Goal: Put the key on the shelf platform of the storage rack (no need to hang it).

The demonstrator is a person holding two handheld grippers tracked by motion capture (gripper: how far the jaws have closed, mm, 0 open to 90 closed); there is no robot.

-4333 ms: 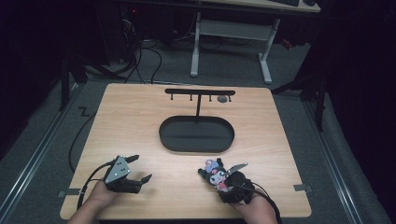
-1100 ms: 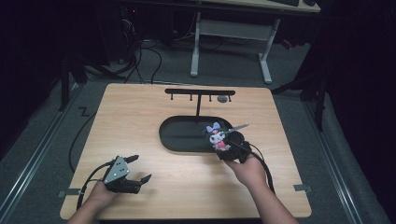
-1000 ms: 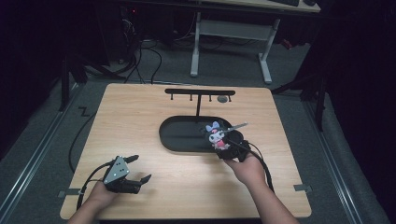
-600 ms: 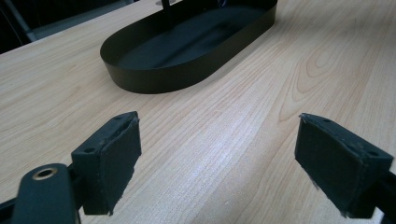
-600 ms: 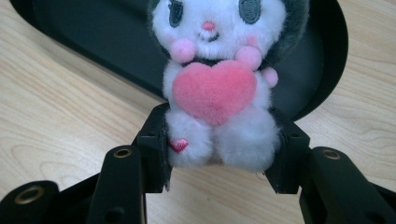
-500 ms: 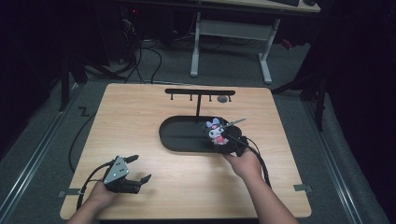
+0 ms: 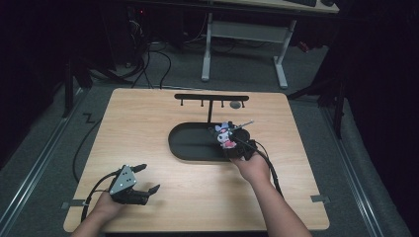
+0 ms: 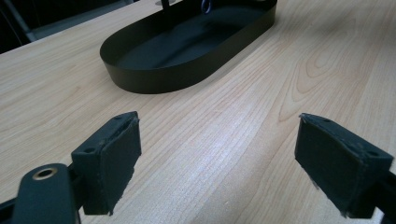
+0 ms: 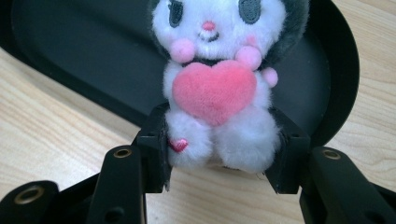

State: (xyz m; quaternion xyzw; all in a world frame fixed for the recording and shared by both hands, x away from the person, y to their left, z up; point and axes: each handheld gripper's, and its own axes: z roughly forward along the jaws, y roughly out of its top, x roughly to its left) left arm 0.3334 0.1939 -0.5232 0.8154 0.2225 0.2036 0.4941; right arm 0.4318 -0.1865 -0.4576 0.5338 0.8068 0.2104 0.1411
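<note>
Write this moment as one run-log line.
right tool: shut on plush toy | toy: over tray rim | left tool: open, on table

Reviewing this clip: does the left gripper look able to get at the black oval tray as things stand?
Probably yes. The left gripper sits open near the table's front edge, and bare wood lies between it and the tray. The right gripper, holding the plush toy, is at the tray's far end.

Light wooden table (image 7: 148,128), black oval tray (image 7: 190,148), black hook stand (image 7: 210,98)
</note>
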